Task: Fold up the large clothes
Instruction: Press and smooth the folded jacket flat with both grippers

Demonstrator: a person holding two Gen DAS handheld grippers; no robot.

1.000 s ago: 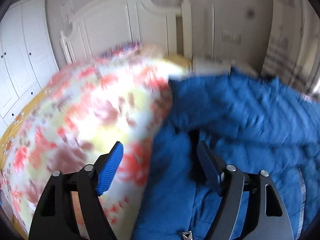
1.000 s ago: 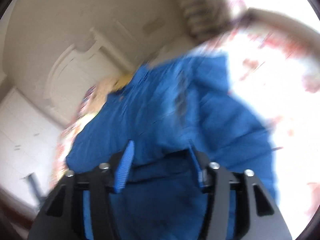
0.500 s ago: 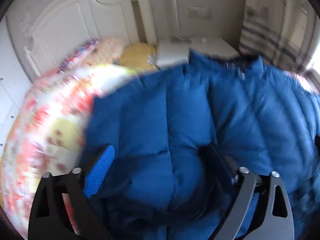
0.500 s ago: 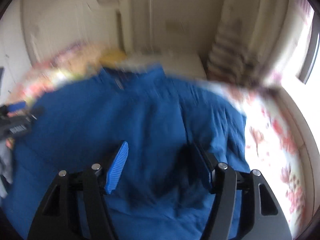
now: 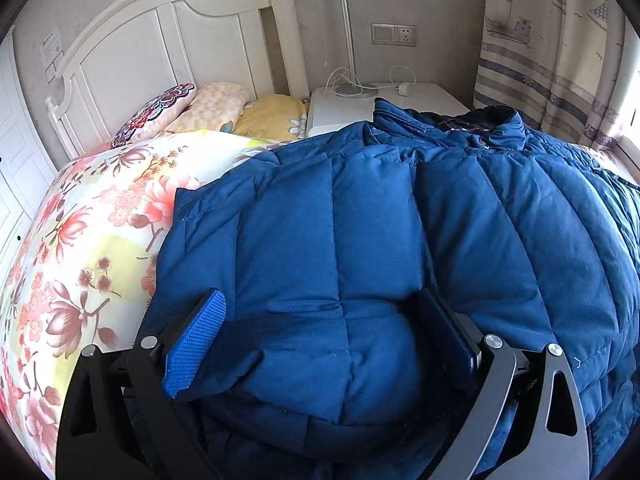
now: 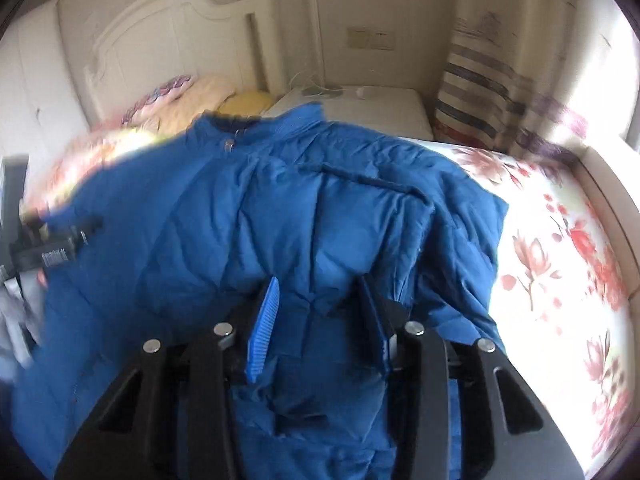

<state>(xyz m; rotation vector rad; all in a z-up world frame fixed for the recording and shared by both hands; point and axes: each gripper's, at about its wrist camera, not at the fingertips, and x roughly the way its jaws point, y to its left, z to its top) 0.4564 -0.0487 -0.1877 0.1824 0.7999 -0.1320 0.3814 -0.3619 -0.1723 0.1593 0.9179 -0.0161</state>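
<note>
A big blue quilted down jacket lies spread on the bed, collar toward the headboard. It also fills the right wrist view. My left gripper stands wide open, with a puffy fold of the jacket's lower edge bulging between its fingers. My right gripper has its jaws apart with jacket fabric between them; whether they pinch it is unclear. The left gripper's body shows at the left edge of the right wrist view.
The bed has a floral quilt and pillows against a white headboard. A white nightstand with a lamp and cables stands behind. A striped curtain hangs at the right. A wardrobe is at the far left.
Both grippers have swung to face the headboard and settled at the jacket's near edge. The jacket now lies spread flat on the bed; the views have steadied.
</note>
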